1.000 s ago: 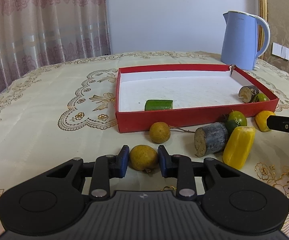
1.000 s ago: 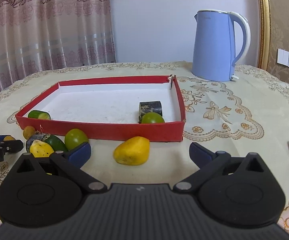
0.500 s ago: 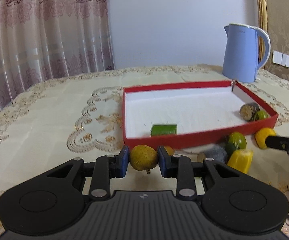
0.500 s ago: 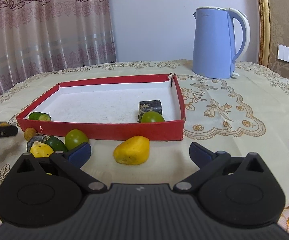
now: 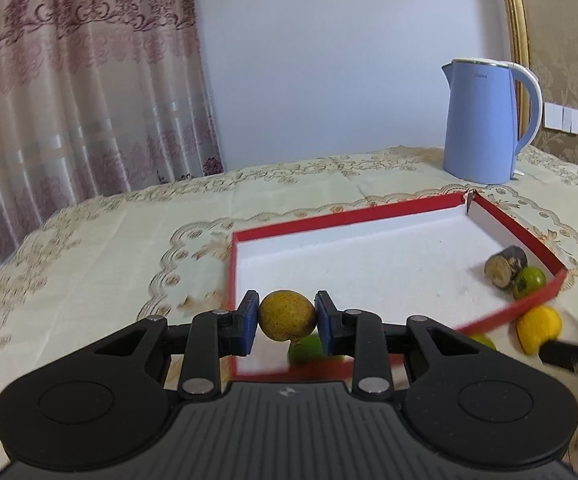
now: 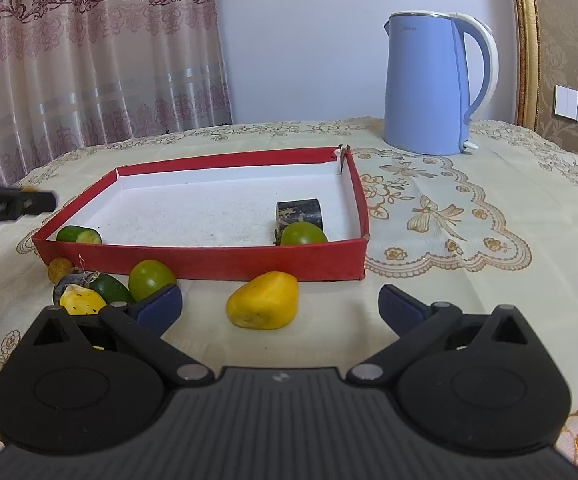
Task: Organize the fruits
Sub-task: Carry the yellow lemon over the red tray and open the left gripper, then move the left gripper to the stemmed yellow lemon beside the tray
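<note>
left gripper: fingers clamped on small yellow-brown fruit, held over near left corner of red tray
right gripper: fingers apart, nothing held, yellow fruit just ahead on table

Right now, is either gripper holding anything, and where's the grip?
The left gripper is shut on the small round yellow-brown fruit, with blue pads on its two opposite sides. The right gripper is open and holds nothing.

Both grippers, the left gripper and the right gripper, are matte black with blue finger pads, silver pivot screws (four each) and ribbed grey housings.
</note>
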A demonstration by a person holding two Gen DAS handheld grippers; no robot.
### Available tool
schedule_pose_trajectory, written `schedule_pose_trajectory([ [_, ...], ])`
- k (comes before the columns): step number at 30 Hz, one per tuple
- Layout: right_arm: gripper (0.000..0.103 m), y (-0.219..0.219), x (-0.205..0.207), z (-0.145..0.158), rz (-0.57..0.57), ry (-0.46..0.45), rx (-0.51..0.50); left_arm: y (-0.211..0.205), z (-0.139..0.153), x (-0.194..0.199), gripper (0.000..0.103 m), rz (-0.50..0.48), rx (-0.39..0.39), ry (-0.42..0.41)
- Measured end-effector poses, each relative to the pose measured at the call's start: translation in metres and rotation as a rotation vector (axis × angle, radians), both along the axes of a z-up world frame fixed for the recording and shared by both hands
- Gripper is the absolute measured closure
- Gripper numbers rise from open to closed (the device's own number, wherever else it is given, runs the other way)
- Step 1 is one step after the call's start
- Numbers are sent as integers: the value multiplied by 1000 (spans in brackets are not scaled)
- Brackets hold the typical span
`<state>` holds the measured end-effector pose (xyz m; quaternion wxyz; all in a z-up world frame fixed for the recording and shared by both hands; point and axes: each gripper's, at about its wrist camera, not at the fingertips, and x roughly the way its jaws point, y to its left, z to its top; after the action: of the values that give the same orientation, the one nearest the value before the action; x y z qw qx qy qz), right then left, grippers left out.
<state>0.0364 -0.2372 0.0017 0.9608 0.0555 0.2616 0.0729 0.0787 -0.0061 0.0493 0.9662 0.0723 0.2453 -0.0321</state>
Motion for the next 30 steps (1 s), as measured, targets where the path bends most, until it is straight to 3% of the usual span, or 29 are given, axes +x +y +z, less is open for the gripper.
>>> schedule_pose_trajectory([
  [17,0,-3,2,-2,-2,10,10,-31,-19,101,73,55,101,112],
  [30,0,-2,3,-2,-4,11,9,-34,-25,113,73,72,136,129],
])
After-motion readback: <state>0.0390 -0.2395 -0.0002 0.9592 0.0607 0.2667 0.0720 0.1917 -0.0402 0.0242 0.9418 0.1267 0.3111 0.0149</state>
